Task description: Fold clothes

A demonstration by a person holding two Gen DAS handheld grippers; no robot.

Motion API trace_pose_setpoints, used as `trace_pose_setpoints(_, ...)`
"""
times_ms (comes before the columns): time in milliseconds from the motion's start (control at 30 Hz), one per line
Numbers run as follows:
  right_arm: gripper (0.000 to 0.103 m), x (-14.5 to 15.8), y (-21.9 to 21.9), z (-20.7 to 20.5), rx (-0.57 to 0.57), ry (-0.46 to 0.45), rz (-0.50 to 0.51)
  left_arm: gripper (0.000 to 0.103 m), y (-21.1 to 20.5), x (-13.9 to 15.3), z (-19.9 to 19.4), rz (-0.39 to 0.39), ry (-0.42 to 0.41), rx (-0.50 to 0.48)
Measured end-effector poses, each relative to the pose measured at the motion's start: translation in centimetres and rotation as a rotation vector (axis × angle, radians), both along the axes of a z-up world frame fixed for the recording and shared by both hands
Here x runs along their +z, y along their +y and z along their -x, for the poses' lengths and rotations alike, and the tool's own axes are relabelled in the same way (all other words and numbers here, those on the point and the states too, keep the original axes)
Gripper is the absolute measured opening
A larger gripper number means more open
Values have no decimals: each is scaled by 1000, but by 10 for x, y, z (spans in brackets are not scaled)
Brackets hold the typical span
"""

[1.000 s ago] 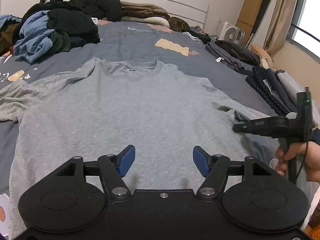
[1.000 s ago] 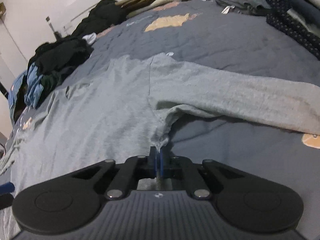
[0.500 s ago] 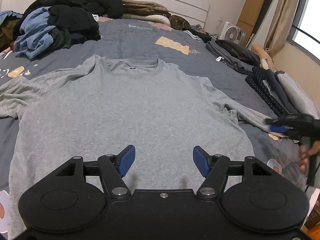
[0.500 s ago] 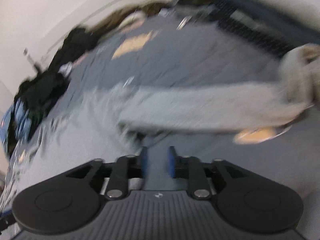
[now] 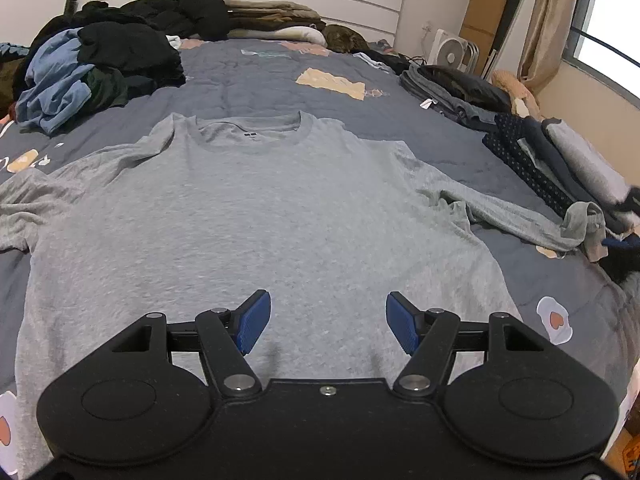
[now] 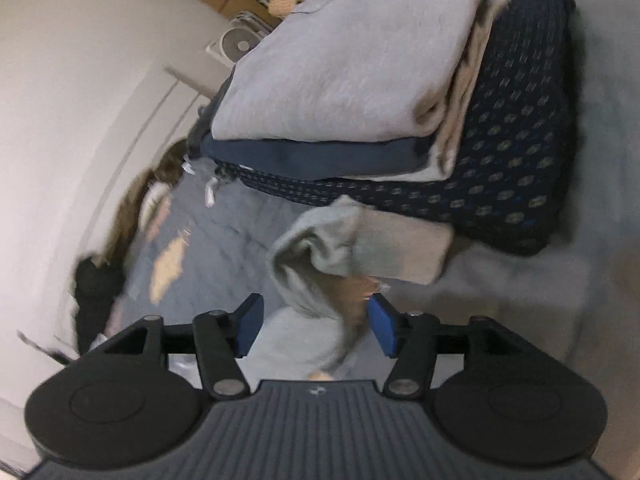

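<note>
A grey long-sleeved shirt (image 5: 256, 216) lies flat, front up, on the bed, collar toward the headboard. Over its lower hem my left gripper (image 5: 328, 322) hovers open, with nothing between the blue pads. The shirt's right sleeve (image 5: 504, 212) stretches out to the right, and its cuff (image 5: 586, 224) is crumpled near the bed's edge. My right gripper (image 6: 314, 328) is open, rolled sideways, with that bunched cuff (image 6: 360, 248) just ahead of its fingertips and not clamped. In the left wrist view the right gripper (image 5: 624, 242) shows only as a dark shape at the right edge.
A stack of folded clothes (image 6: 360, 80) on a dotted navy garment (image 6: 520, 168) lies right behind the cuff. A heap of dark and blue clothes (image 5: 92, 68) sits at the bed's far left. A fan (image 5: 450, 54) and curtain (image 5: 548, 20) stand by the window.
My right gripper let go of the shirt near the armpit, opened, and swung out along the sleeve to its cuff. The left gripper stayed open over the hem.
</note>
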State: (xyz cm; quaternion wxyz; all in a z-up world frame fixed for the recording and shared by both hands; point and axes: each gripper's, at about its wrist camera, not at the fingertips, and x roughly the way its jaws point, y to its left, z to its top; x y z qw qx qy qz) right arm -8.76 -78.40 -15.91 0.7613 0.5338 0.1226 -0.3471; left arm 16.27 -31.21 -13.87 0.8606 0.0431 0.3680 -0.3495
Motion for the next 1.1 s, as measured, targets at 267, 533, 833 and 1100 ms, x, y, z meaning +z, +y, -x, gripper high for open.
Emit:
trace_pose_setpoints(267,70,-15,-23,0,-224,-148,-142,63,-4,-4,2,-34,-21,-19)
trace_pose_setpoints(533,81,-17,-30,-8,-266,-79,-130,63,-4,-3,4,-38,-30,-30)
trace_pose_setpoints(833,16,-8,-31,-28,-225,82,-19,63,-5,-5,3,-49,-24,-31)
trace_pose_setpoints(1100,15,96,17,-41,-54,366,672,63,-6,-4,8,-49,-32,-51)
